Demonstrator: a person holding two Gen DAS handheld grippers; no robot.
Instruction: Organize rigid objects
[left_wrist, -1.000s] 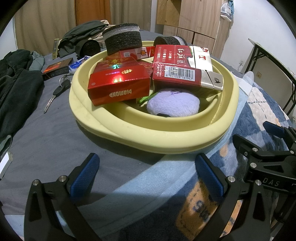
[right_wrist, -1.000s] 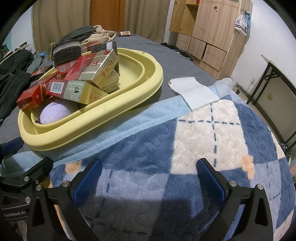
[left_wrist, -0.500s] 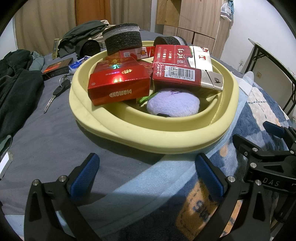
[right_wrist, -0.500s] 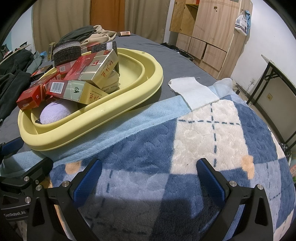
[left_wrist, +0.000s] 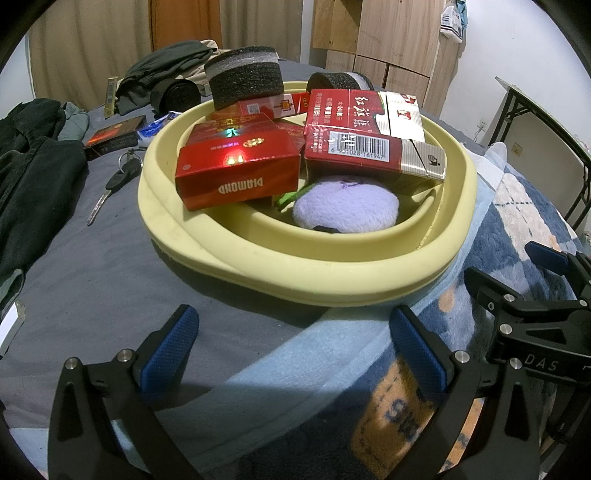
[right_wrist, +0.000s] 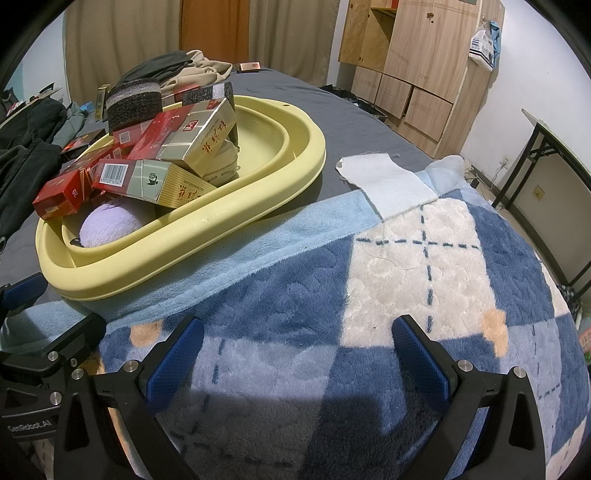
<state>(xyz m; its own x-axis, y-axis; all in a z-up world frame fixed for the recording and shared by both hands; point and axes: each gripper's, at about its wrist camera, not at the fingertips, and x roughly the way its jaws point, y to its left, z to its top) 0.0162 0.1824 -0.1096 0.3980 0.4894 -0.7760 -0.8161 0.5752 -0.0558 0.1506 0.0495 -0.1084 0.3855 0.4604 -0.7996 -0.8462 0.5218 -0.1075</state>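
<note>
A yellow basin (left_wrist: 295, 273) (right_wrist: 258, 199) sits on the bed and holds several red cigarette cartons. A DIAMOND carton (left_wrist: 236, 162) lies at its left, a barcoded red and silver carton (left_wrist: 373, 151) (right_wrist: 147, 181) at its right. A purple plush ball (left_wrist: 347, 208) (right_wrist: 110, 225) lies in the basin's near part. A black and grey foam roll (left_wrist: 243, 77) (right_wrist: 135, 103) rests at the back. My left gripper (left_wrist: 293, 347) is open and empty, just short of the basin's near rim. My right gripper (right_wrist: 297, 354) is open and empty over the blanket.
A blue and white checked blanket (right_wrist: 424, 258) covers the near right of the bed. A white cloth (right_wrist: 384, 184) lies on it. Keys (left_wrist: 118, 177), a dark box (left_wrist: 114, 134) and dark clothes (left_wrist: 29, 162) lie left of the basin. A wooden wardrobe (right_wrist: 417, 59) stands behind.
</note>
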